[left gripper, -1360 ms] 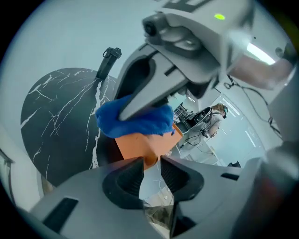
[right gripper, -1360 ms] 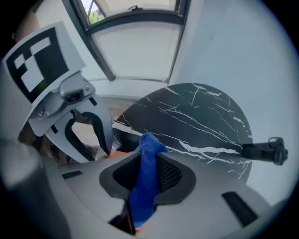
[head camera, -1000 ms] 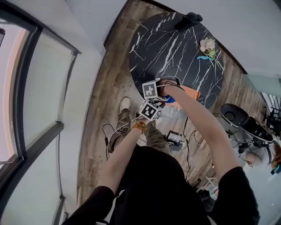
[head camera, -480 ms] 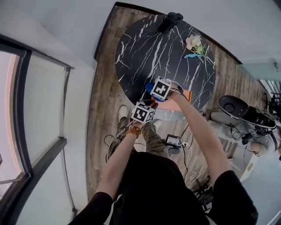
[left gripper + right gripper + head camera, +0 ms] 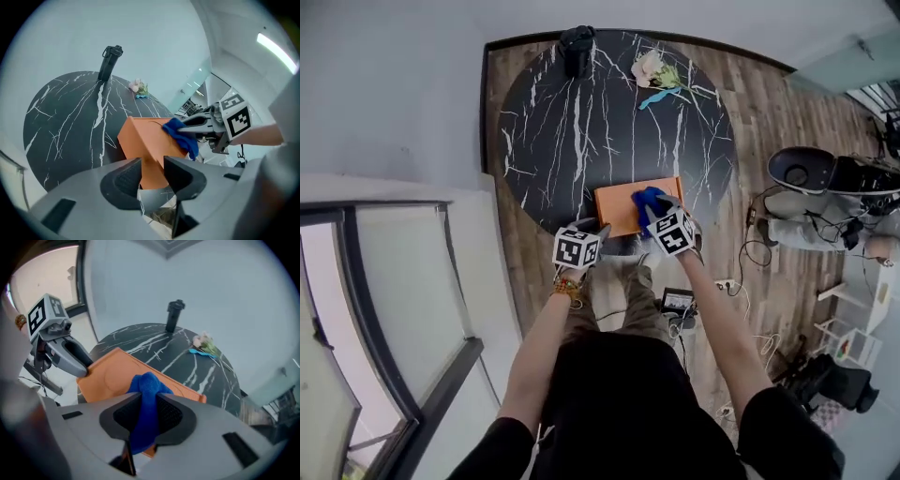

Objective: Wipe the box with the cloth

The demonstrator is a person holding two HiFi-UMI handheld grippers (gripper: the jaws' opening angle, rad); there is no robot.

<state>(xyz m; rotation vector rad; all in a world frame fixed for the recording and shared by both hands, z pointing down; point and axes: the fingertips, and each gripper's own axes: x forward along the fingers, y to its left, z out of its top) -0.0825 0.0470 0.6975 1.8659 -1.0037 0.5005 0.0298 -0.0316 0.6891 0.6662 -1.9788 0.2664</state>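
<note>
An orange box (image 5: 619, 204) lies at the near edge of the black marble table (image 5: 562, 141). A blue cloth (image 5: 648, 203) rests on the right part of its top. My right gripper (image 5: 654, 214) is shut on that cloth (image 5: 146, 389), which bunches up between the jaws and hangs below them. My left gripper (image 5: 596, 228) is at the box's near left corner. Its jaws have just been opening, and the box's corner (image 5: 151, 169) stands between them. In the left gripper view the right gripper (image 5: 183, 132) presses the cloth (image 5: 180, 136) on the box's top edge.
A black upright cylinder (image 5: 577, 47) and a flower with a turquoise ribbon (image 5: 654, 70) stand at the table's far edge. On the wooden floor to the right are a black round device (image 5: 802, 169) and cables. A window runs along the left.
My right gripper has rolled over and swept the cloth across the box to its right part. The left gripper stays at the box's near corner. The head view has swung round.
</note>
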